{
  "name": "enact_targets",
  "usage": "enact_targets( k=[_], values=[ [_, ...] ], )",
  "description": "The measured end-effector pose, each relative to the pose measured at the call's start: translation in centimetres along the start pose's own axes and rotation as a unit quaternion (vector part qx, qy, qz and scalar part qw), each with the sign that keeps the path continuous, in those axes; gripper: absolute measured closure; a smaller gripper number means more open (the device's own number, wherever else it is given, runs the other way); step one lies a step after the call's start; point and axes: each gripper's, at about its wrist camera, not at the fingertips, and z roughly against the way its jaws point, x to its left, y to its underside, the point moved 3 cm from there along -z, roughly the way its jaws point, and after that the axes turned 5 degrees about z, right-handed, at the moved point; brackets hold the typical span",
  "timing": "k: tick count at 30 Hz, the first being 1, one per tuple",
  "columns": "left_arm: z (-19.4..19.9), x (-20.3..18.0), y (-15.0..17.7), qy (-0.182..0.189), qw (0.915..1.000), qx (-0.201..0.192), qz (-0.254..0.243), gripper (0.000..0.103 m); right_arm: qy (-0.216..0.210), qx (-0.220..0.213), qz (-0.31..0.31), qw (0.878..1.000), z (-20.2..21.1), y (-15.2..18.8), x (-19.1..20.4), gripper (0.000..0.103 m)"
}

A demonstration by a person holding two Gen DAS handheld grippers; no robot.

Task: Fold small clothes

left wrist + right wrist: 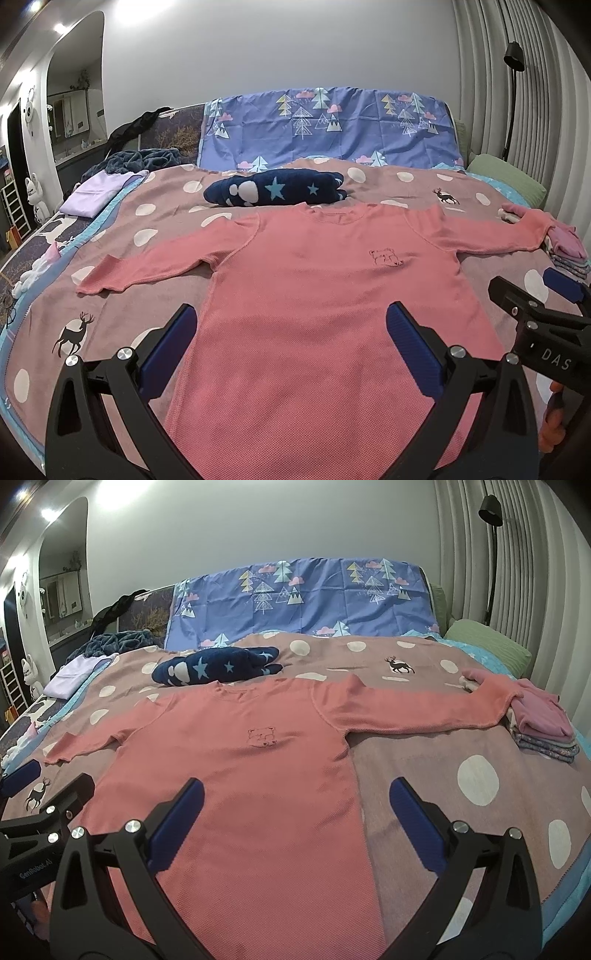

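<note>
A pink long-sleeved shirt (314, 280) (236, 760) lies flat on the bed, face up, both sleeves spread out, a small bear drawn on its chest. My left gripper (291, 332) hovers open above the shirt's lower left part, nothing between its blue pads. My right gripper (295, 805) hangs open over the shirt's right hem edge, also holding nothing. Each gripper shows at the side of the other's view: the right gripper (532, 295) and the left gripper (48, 782).
A dotted brown-pink blanket (461, 775) covers the bed. A folded navy star garment (275, 190) lies beyond the shirt's collar. A stack of folded clothes (543, 731) sits at the right sleeve's end. A lilac garment (96, 194) lies far left, a green pillow (487, 642) far right.
</note>
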Motion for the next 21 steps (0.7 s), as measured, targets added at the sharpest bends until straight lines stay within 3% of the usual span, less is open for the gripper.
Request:
enact_targets(
  k=[21],
  values=[
    [-0.3, 1.3, 0.0, 0.010, 0.9998, 0.008, 0.012, 0.001, -0.002, 0.002, 0.024, 1.000, -0.3, -0.6, 2.4, 0.002]
  ],
)
